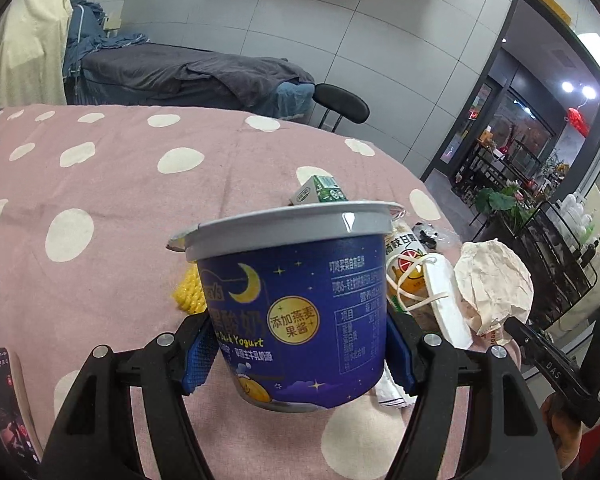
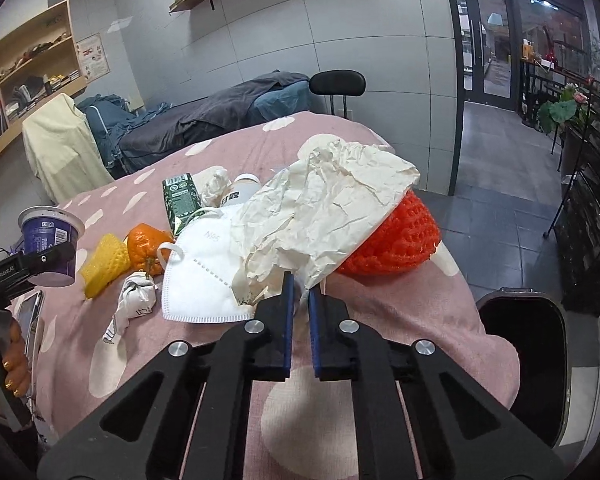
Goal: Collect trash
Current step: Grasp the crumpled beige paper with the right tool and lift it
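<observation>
Gripping a smooth, tapered yogurt tub [image 1: 296, 316], the left claw [image 1: 298, 354] presses its blue ribbed pads against both sides. The tub is deep blue with a grey rim, a yellow crescent moon, Chinese characters and the words "Dark Yogurt". It is held tilted above the table [image 1: 112, 184], whose soft pink cloth has white dots. At three o'clock from the tub lies a crumpled cream paper wrapper [image 2: 320, 216]; the right claw [image 2: 300, 300] is clenched on its near edge. Beside it, at nine o'clock, lies a white mask [image 2: 204, 268] embossed "N95". Under the paper at three o'clock sits orange foam netting [image 2: 396, 240]. A black bin [image 2: 520, 344] stands beyond the table edge, at four o'clock.
</observation>
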Demonstrator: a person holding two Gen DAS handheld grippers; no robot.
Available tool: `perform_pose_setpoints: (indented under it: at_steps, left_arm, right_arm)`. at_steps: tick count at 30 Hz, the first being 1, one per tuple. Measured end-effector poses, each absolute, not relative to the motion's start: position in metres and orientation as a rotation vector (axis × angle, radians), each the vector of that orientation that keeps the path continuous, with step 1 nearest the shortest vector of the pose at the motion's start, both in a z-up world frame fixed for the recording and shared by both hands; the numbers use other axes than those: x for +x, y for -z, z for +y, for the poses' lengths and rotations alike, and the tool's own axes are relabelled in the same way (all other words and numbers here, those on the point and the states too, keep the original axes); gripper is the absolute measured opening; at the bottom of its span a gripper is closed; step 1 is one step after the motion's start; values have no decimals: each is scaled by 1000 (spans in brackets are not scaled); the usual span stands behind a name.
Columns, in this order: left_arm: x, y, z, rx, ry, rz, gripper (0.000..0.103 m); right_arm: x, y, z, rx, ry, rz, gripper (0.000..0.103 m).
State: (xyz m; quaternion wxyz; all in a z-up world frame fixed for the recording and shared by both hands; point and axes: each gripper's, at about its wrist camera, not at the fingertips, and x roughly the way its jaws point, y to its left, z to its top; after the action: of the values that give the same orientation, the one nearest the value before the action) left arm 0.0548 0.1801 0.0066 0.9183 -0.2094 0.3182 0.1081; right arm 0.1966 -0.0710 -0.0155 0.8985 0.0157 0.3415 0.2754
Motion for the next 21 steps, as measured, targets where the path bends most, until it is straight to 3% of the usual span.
perform_pose_setpoints:
  at_steps: [11, 21]
  left_arm:
    - [62, -23, 121, -360, -61, 617, 68]
    - [86, -23, 42, -267, 172, 642, 68]
  right_arm:
    - [155, -19, -99, 68, -585, 545, 4]
    - [137, -28, -184, 116, -354, 483, 4]
